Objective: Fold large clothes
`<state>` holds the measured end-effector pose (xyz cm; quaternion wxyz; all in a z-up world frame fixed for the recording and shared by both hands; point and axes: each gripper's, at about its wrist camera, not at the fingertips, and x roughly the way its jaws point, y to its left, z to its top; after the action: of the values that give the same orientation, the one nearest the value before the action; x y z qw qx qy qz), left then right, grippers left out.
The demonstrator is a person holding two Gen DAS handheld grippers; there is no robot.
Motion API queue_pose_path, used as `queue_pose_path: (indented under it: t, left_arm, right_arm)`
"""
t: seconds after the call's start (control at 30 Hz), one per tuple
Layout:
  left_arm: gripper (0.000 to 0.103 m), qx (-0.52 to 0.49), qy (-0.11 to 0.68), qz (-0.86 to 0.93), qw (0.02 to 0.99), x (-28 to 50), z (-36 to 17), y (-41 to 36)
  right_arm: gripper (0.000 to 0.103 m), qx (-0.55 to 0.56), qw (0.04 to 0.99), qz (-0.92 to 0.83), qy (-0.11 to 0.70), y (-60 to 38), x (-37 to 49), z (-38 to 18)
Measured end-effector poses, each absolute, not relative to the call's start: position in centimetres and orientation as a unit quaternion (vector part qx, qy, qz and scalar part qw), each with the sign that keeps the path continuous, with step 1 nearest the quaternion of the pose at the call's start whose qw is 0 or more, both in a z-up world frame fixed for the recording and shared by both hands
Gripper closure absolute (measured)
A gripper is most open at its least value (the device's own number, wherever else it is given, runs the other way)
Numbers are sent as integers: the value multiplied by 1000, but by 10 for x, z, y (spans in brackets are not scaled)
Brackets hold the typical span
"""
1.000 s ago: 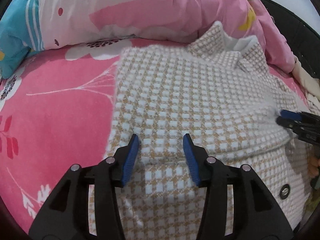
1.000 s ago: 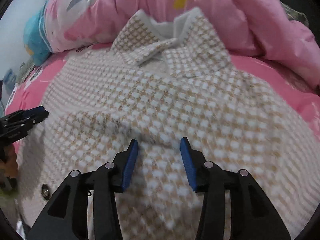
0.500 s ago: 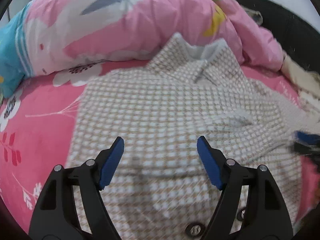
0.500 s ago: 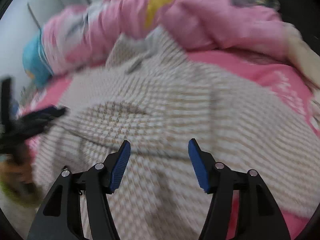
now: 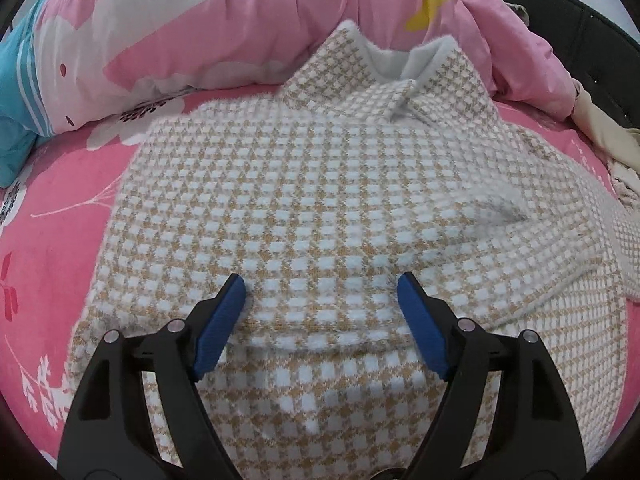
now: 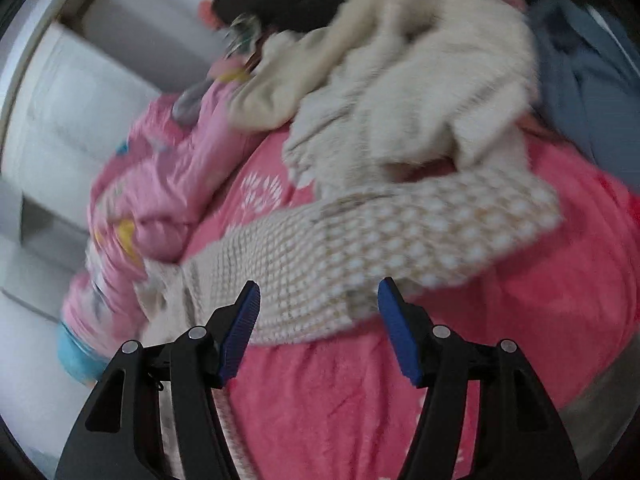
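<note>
The left wrist view is taken from just above the checked cardigan (image 5: 320, 200), tilted steeply down along its own jaws toward the collar and the pink quilt (image 5: 240, 20) beyond. The right wrist view — blurred — is aimed across the pink bed sheet (image 6: 360, 400) at one checked sleeve (image 6: 400, 240). Cardigan, quilt and sheet are shared by both views.

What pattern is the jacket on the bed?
Tan and white check on the jacket, clearest in the left wrist view.
</note>
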<state>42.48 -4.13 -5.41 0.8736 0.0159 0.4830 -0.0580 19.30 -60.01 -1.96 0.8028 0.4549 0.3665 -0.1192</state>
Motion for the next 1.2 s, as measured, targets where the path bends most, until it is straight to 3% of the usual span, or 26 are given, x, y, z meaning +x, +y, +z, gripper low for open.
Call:
queue_pose_path:
  t: [0.2, 0.47, 0.6, 0.7, 0.83, 0.93, 1.1, 1.2]
  left_arm:
    - [28, 10, 478, -58, 876, 424, -54, -41]
    - [28, 11, 481, -55, 875, 424, -53, -41]
    - [28, 8, 479, -52, 876, 424, -54, -41]
    - [28, 8, 478, -53, 877, 423, -54, -42]
    - [29, -2, 476, -61, 877, 422, -51, -37]
    - [39, -33, 473, -66, 878, 419, -41, -22]
    - [67, -72, 466, -58, 880, 409, -20, 15]
    - [78, -100, 473, -58, 873, 402, -12, 39]
  right_arm:
    - [43, 527, 767, -132, 342, -594, 174, -43]
    - [44, 520, 768, -187, 324, -606, 182, -57]
    - [74, 472, 792, -224, 317, -614, 198, -47]
    - [84, 432, 818, -226, 306, -604, 204, -23]
    - [87, 369, 862, -206, 281, -574, 219, 28]
    - [88, 313, 900, -164, 254, -536, 239, 78]
    - [89, 228, 947, -67, 215, -450, 285, 150]
    - [90, 195, 958, -2, 210, -394, 318, 174]
